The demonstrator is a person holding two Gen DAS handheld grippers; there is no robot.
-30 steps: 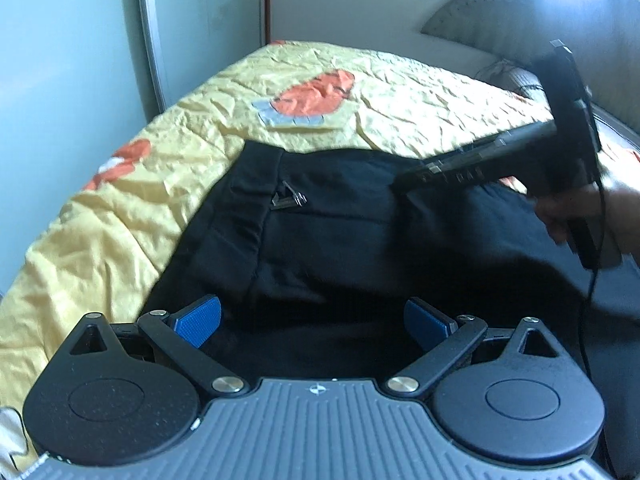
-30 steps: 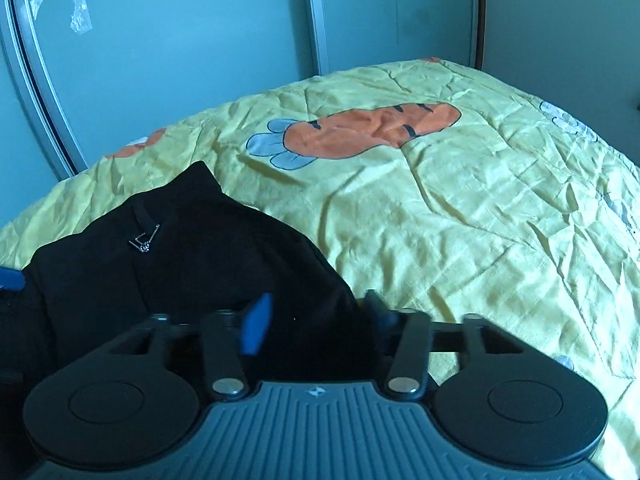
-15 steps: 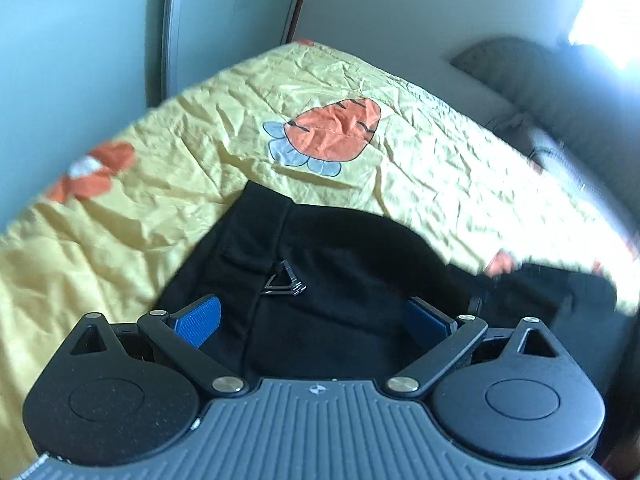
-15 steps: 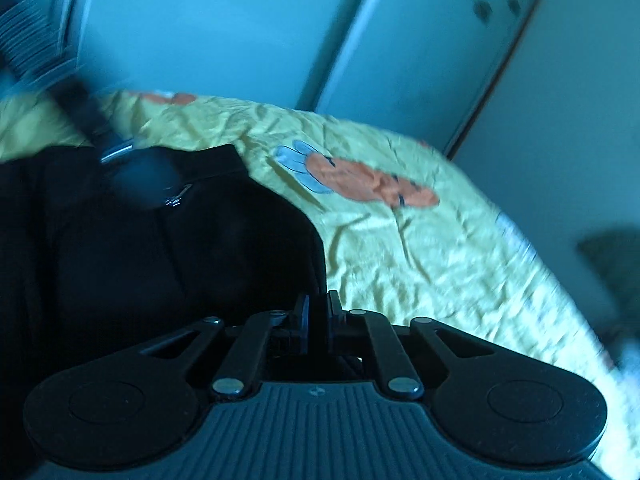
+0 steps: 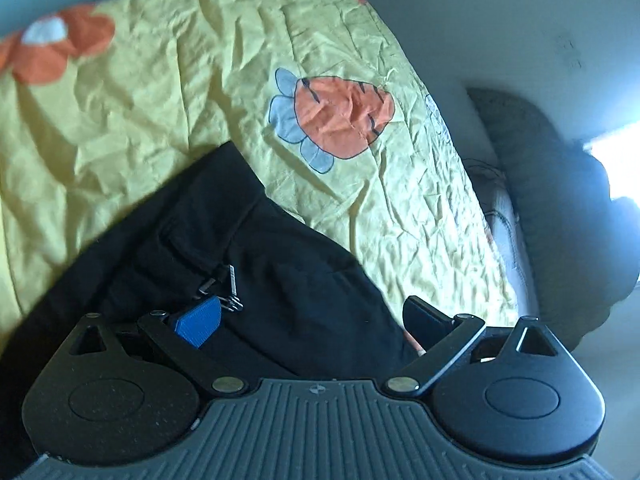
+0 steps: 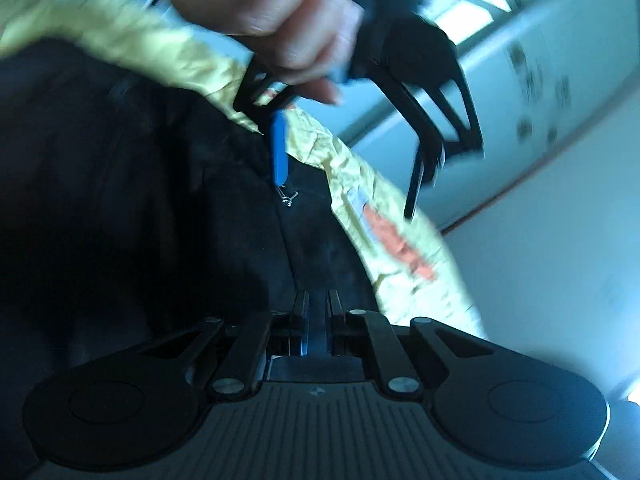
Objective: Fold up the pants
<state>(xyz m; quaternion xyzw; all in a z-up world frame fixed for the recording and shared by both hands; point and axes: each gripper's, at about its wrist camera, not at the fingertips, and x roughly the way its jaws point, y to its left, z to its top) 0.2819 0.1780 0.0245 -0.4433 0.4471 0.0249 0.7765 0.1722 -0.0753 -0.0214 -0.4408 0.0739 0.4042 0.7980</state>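
Note:
Black pants (image 5: 280, 272) lie on a yellow bedspread (image 5: 160, 100) printed with carrots, a metal clasp (image 5: 229, 290) showing near the waistband. My left gripper (image 5: 310, 316) hovers open just above the pants, its blue pad (image 5: 198, 320) beside the clasp. In the right wrist view a hand (image 6: 280, 12) holds that left gripper (image 6: 344, 200) over the pants (image 6: 160, 200), near the clasp (image 6: 287, 197). My right gripper (image 6: 317, 312) is shut, and the black cloth narrows into its fingers at the pants' edge.
A grey padded headboard (image 5: 560, 200) stands at the right of the bed, with bright window light (image 5: 616, 164) behind it. Pale wardrobe doors (image 6: 520, 60) and a wall (image 6: 560, 260) rise beyond the bed's far edge.
Both views have rolled. The right gripper's fingers closed at the pants' edge. The left gripper swung over the waistband to beside the clasp and now shows in the right wrist view.

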